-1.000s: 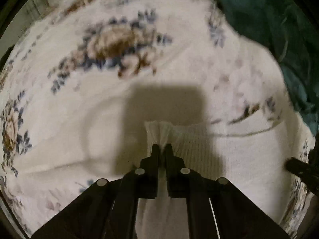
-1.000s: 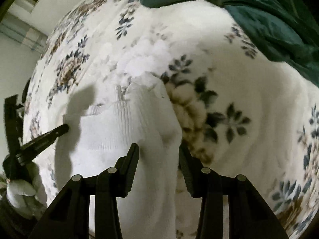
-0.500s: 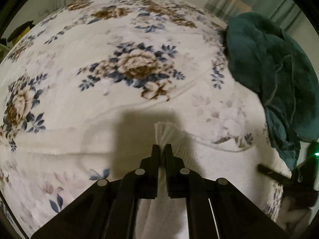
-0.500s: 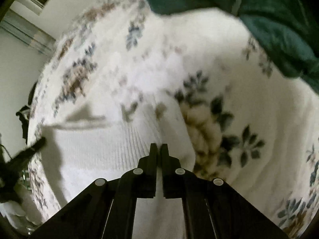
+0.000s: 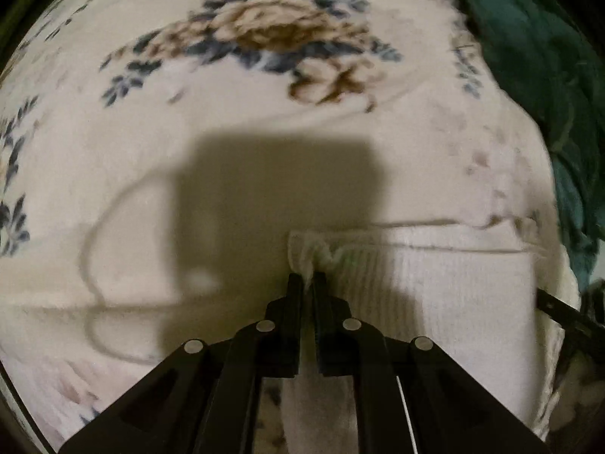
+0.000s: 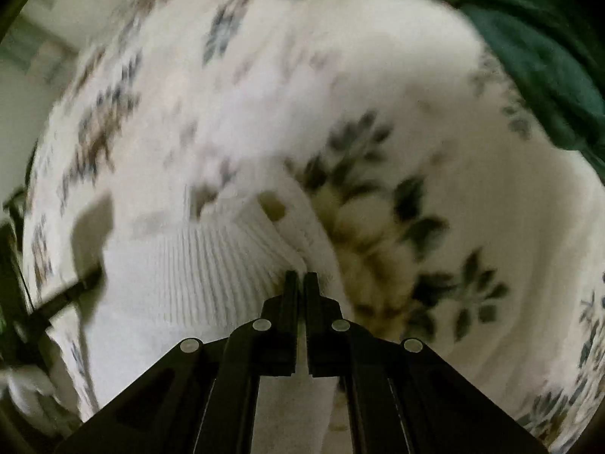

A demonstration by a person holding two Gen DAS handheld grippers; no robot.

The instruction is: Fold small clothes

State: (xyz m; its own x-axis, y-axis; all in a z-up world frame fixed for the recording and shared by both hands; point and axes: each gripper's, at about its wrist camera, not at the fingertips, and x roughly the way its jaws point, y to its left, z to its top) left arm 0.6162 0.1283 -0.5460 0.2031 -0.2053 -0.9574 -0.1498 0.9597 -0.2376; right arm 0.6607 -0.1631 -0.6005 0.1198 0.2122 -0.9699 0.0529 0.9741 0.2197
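Observation:
A small white ribbed knit garment (image 5: 453, 283) lies on a floral blanket (image 5: 264, 94). My left gripper (image 5: 308, 278) is shut on the garment's left corner, which bunches between the fingertips. In the right wrist view the same garment (image 6: 196, 265) spreads to the left, and my right gripper (image 6: 301, 276) is shut on its right corner. The right gripper's tip shows at the right edge of the left wrist view (image 5: 559, 310). The left gripper shows blurred at the left edge of the right wrist view (image 6: 64, 295). The right wrist view is motion-blurred.
A dark green cloth (image 5: 548, 75) is heaped at the far right of the blanket, also at the top right of the right wrist view (image 6: 529, 38). The blanket (image 6: 435, 113) has soft wrinkles. A pale wall (image 6: 22, 56) shows at far left.
My right gripper closed on the garment's right corner. Both grippers then lifted and came back down toward the blanket with the garment stretched between them.

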